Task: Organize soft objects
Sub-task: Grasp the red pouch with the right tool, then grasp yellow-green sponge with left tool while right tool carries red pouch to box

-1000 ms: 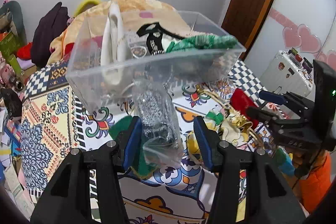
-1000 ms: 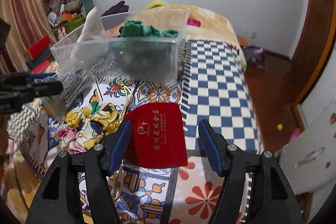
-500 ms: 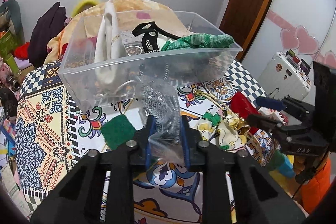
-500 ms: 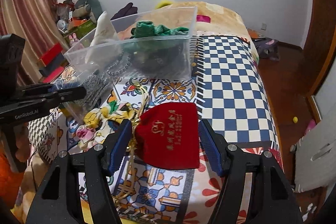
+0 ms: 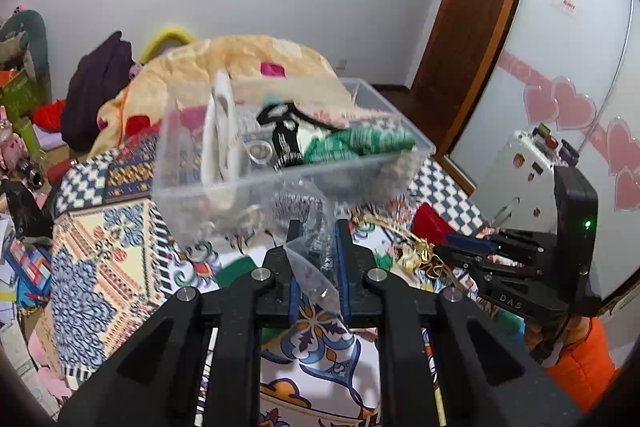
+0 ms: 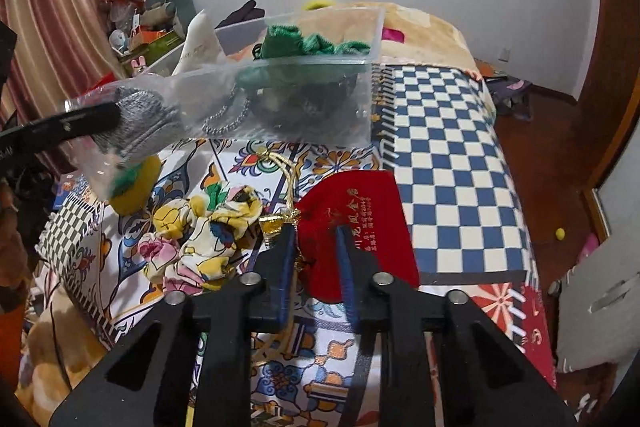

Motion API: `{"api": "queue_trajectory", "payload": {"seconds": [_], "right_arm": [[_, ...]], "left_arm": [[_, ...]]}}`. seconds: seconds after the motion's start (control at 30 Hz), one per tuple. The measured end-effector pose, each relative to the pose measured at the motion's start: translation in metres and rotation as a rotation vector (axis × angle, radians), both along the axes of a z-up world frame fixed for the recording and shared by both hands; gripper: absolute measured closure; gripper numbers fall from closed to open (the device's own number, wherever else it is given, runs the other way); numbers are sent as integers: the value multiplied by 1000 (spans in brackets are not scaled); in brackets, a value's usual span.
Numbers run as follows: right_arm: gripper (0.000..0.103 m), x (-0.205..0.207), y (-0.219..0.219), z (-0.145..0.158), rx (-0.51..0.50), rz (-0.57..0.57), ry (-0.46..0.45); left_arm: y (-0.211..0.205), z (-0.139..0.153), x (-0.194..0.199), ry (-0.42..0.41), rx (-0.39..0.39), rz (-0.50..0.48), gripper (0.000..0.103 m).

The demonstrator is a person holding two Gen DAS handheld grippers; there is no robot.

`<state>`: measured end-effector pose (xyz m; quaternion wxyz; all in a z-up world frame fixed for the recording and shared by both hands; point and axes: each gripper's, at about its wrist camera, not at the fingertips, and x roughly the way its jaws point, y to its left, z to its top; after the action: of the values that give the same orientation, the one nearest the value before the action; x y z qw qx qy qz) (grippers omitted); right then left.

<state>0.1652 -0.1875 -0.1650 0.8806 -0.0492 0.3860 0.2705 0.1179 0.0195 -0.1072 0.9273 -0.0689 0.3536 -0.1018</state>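
Clear plastic bag of grey knit, clamped in left tongs beside the bin; red pouch on bed, pinched by right tongs; next, likely lift both into bin.

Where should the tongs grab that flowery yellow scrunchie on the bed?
Probably pinch the flowery scrunchie across one puffy fold on its top, coming straight down. It lies flat and crumpled beside the red pouch, so its raised ruffles give the tongs something to squeeze.
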Motion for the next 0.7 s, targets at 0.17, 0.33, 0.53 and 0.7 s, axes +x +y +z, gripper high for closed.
{"api": "queue_trajectory", "payload": {"seconds": [0.17, 0.33, 0.53, 0.7], "right_arm": [[91, -1, -3, 13, 11, -19, -49], [91, -2, -6, 31, 41, -38, -100], [91, -1, -8, 59, 99, -44, -164], [91, -3, -6, 64, 116, -35, -182]], "left_arm": [[8, 22, -1, -60, -17, 19, 98], [17, 45, -2, -127, -27, 31, 101], [25, 53, -1, -117, -54, 39, 100], [14, 31, -7, -31, -32, -4, 72]]}}
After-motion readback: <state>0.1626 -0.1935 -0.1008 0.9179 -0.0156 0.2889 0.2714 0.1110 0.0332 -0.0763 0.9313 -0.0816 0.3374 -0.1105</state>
